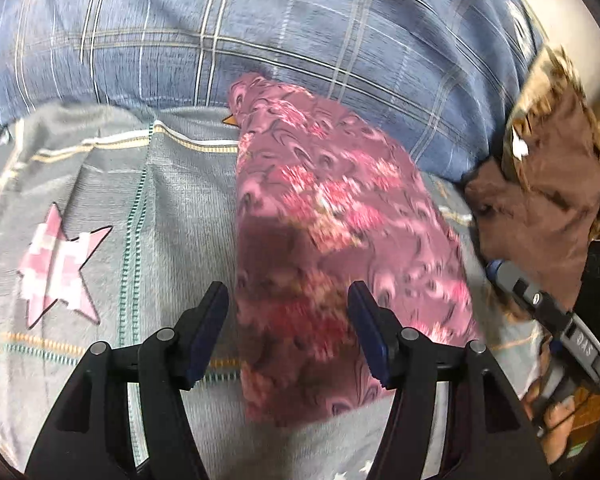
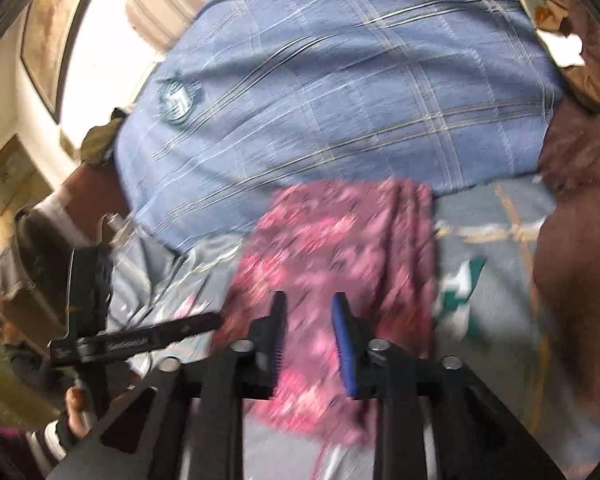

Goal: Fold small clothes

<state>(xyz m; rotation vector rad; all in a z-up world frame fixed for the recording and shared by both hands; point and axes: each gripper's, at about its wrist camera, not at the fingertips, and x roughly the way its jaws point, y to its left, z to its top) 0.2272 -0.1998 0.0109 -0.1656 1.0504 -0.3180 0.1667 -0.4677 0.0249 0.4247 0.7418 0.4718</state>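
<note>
A pink and maroon patterned small garment (image 1: 332, 220) lies folded in a long strip on the grey bedsheet (image 1: 172, 208). It also shows in the right wrist view (image 2: 340, 248), blurred. My left gripper (image 1: 288, 304) is open, its jaws wide apart above the near part of the garment, holding nothing. My right gripper (image 2: 308, 316) is open with a narrower gap, over the near end of the garment, holding nothing. The right gripper also shows at the right edge of the left wrist view (image 1: 548, 308), and the left gripper at the left of the right wrist view (image 2: 140, 336).
A blue plaid pillow (image 1: 300, 32) lies behind the garment. A brown fuzzy blanket (image 1: 548, 184) is heaped to the right. The sheet carries a pink star patch (image 1: 56, 268) and a teal patch (image 2: 460, 292). A wall and window (image 2: 92, 52) show at far left.
</note>
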